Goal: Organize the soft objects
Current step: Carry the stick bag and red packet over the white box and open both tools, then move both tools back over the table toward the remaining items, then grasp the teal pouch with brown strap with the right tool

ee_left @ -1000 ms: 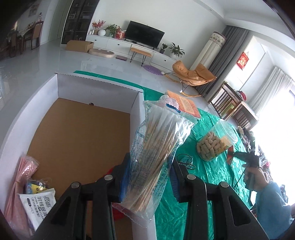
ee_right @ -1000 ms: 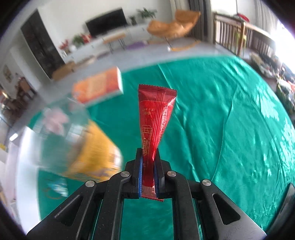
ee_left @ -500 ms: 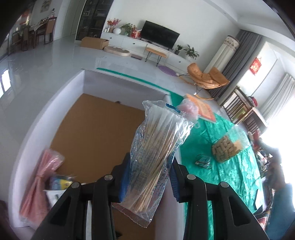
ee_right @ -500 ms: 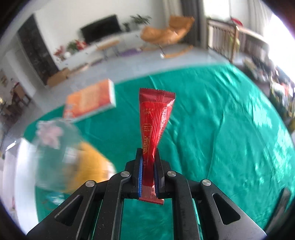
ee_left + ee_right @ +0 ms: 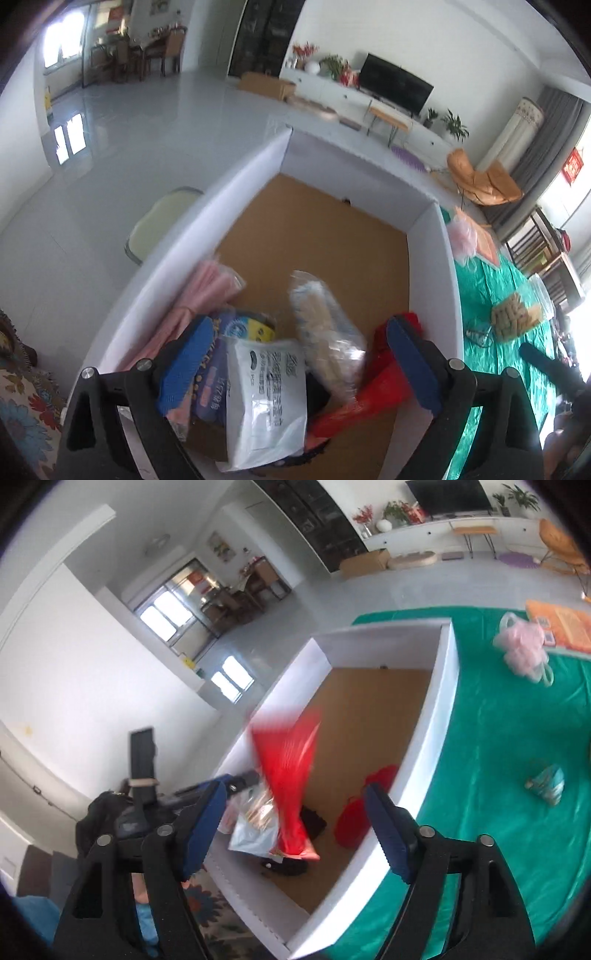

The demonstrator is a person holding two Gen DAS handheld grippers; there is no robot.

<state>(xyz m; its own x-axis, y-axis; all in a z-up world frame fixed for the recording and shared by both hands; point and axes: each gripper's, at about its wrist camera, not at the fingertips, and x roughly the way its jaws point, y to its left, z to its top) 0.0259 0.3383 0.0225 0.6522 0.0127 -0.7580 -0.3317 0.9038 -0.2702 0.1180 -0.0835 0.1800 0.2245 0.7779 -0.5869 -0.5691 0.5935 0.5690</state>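
Observation:
A white box [image 5: 432, 266] with a brown floor holds several soft packs. My left gripper [image 5: 295, 365] is open above it; the clear bag of sticks [image 5: 325, 332] lies loose inside, beside a white pouch [image 5: 266, 395], a pink pack [image 5: 199, 299] and a red packet [image 5: 373, 391]. My right gripper [image 5: 295, 830] is open over the box [image 5: 424, 731]; the red packet [image 5: 288, 771] is blurred, loose between its fingers, above a clear bag [image 5: 255, 827].
On the green cloth [image 5: 498, 746] lie a pink bagged item [image 5: 524, 650], an orange box [image 5: 561, 624] and a small teal object [image 5: 546, 782]. A clear bag of peanuts [image 5: 513, 317] lies right of the box. A stool [image 5: 162, 221] stands left of it.
Both grippers moved over the box and opened. The bag of sticks left the left gripper and lies in the box. The red packet left the right gripper.

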